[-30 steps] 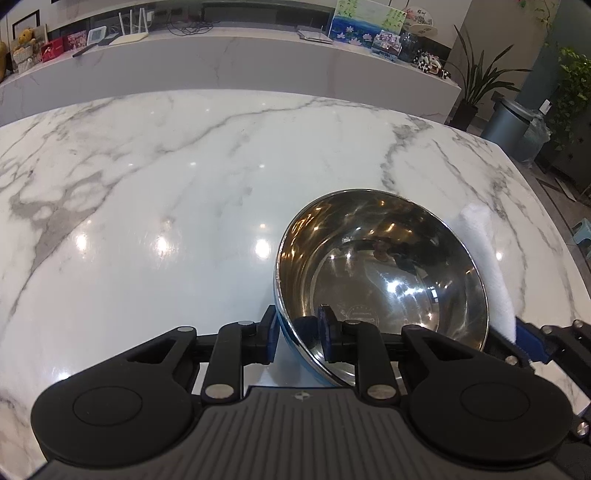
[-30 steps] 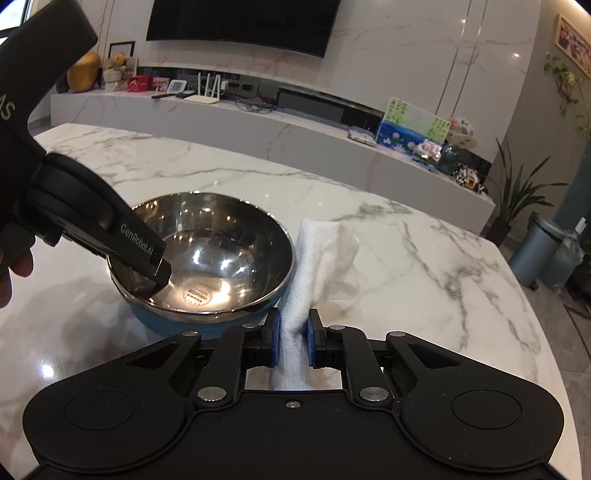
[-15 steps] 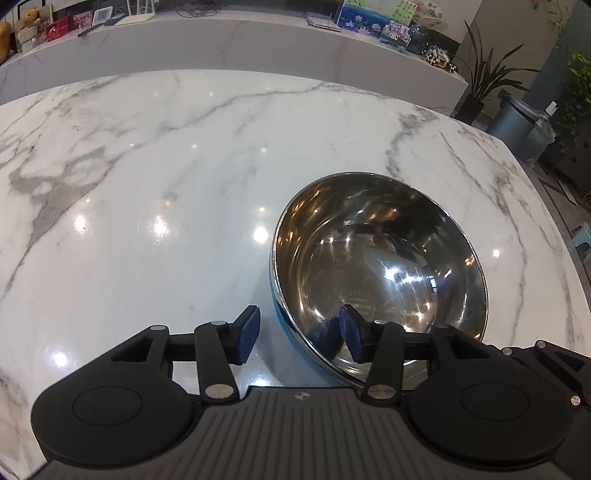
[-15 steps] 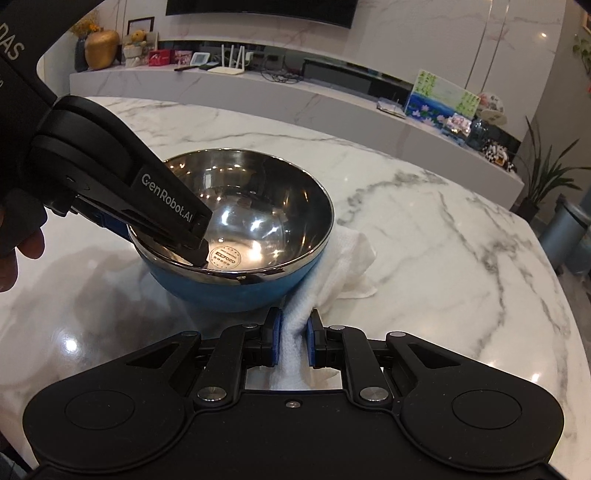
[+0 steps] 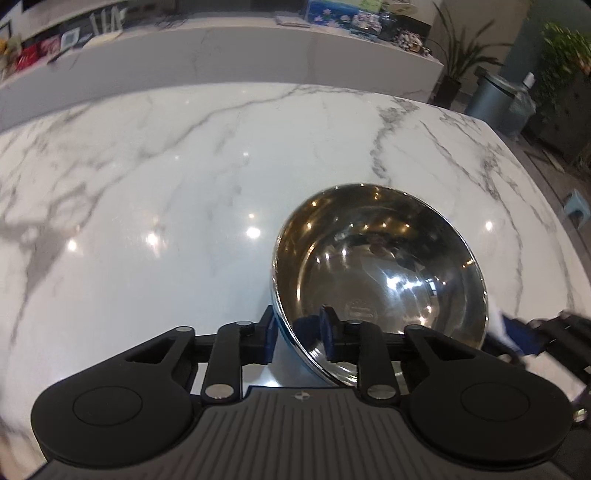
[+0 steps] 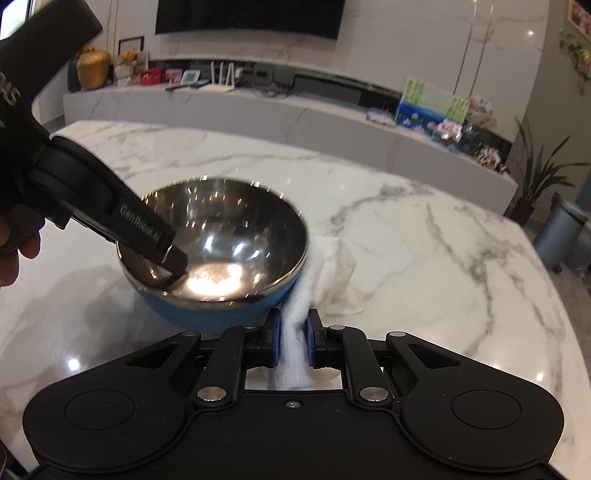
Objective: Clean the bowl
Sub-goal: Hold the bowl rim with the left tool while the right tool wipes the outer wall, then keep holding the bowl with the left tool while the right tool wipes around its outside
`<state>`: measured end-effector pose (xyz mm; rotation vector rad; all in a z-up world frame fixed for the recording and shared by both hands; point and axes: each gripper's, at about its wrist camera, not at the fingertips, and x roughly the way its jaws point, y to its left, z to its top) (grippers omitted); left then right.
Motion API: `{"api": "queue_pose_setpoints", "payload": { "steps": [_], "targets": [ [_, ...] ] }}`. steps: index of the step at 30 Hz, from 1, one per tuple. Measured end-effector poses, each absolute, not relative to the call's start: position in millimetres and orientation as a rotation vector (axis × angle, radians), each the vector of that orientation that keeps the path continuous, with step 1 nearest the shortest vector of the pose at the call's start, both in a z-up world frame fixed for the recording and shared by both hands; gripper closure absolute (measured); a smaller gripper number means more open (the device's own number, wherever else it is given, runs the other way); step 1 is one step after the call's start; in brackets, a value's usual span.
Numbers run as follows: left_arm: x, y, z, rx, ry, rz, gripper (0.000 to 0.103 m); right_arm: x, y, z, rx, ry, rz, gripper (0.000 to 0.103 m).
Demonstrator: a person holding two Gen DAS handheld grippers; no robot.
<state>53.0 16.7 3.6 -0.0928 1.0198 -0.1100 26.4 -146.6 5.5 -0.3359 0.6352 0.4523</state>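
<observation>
Closest to the right wrist camera, the right gripper (image 6: 291, 339) has its blue pads squeezed tight on a bunched white cloth (image 6: 295, 332), which runs forward between the fingers and spreads out on the marble table (image 6: 443, 240) just beside the bowl's right flank, touching its blue outer wall. From the left wrist camera, the left gripper (image 5: 299, 338) straddles the near rim of the bowl (image 5: 380, 273): one blue pad sits outside against the blue wall, the other inside against the shiny steel, and the jaws have just been closing, so the rim is now pinched between them. In the right wrist view that same gripper reaches down from the left edge, one finger dipping into the bowl, with part of a hand (image 6: 14, 254) behind it. The bowl, steel inside and blue outside, rests on the table near its front edge, empty and mirror bright with ceiling lights reflected in it. Beyond the table runs a long marble counter (image 6: 295, 122) carrying small ornaments, a white router and a picture of flowers. A grey bin (image 6: 561, 236) and a potted plant (image 6: 535, 181) stand far right, and a dark screen (image 6: 247, 18) hangs on the back wall.
</observation>
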Motion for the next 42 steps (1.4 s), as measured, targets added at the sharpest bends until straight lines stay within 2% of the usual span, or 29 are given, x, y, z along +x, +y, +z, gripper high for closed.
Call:
{"api": "queue_pose_setpoints", "payload": {
  "steps": [12,15,17,24,28,30,34,42],
  "targets": [
    [52.0,5.1,5.6,0.117,0.979,-0.183,0.083,26.5,-143.4,3.2,-0.36,0.658,0.496,0.091],
    [51.5,3.5,5.6,0.15,0.987,-0.202,0.077,28.8,-141.9,-0.8,-0.355,0.687,0.511,0.091],
    [51.7,3.5,5.7,0.151,1.008,-0.207,0.062,29.3,-139.1,-4.6,-0.366,0.704,0.518,0.091],
    [47.6,3.0,10.8,0.166,1.013,-0.293,0.059,30.8,-137.8,-8.2,-0.366,0.716,0.522,0.091],
    [45.2,0.3,11.3,0.203,1.005,-0.303,0.059,31.6,-139.7,-7.9,-0.358,0.72,0.527,0.091],
    [45.1,0.1,11.7,0.211,1.004,-0.302,0.063,31.9,-140.3,-7.6,-0.357,0.72,0.529,0.091],
    [46.4,2.5,12.8,0.217,1.004,-0.294,0.078,32.3,-141.1,-6.8,-0.361,0.717,0.524,0.091],
    [48.6,4.1,12.9,0.221,0.999,-0.266,0.084,30.3,-148.6,3.9,-0.362,0.63,0.472,0.092]
  ]
}}
